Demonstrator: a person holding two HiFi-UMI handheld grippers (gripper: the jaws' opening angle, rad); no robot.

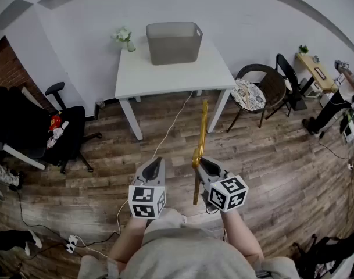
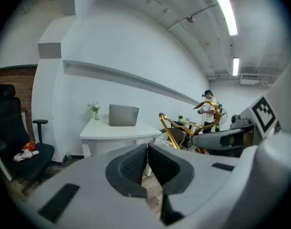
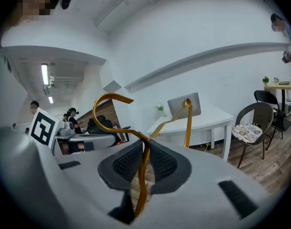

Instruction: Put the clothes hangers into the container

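Observation:
A gold clothes hanger (image 1: 200, 141) hangs in the air over the wooden floor, in front of the white table (image 1: 165, 77). My right gripper (image 1: 203, 162) is shut on it; in the right gripper view the pads (image 3: 162, 163) pinch the gold wire (image 3: 187, 123) near its hook. The grey container (image 1: 174, 42) stands at the back of the table, also seen as the container (image 2: 123, 115) and the container (image 3: 184, 105). My left gripper (image 1: 156, 166) is beside the right one, shut and holding nothing (image 2: 147, 163).
A vase of flowers (image 1: 124, 38) stands left of the container. A black office chair (image 1: 31, 127) is at the left and a wicker chair with a cushion (image 1: 255, 92) right of the table. A cable (image 1: 165, 135) and power strip (image 1: 71, 244) lie on the floor.

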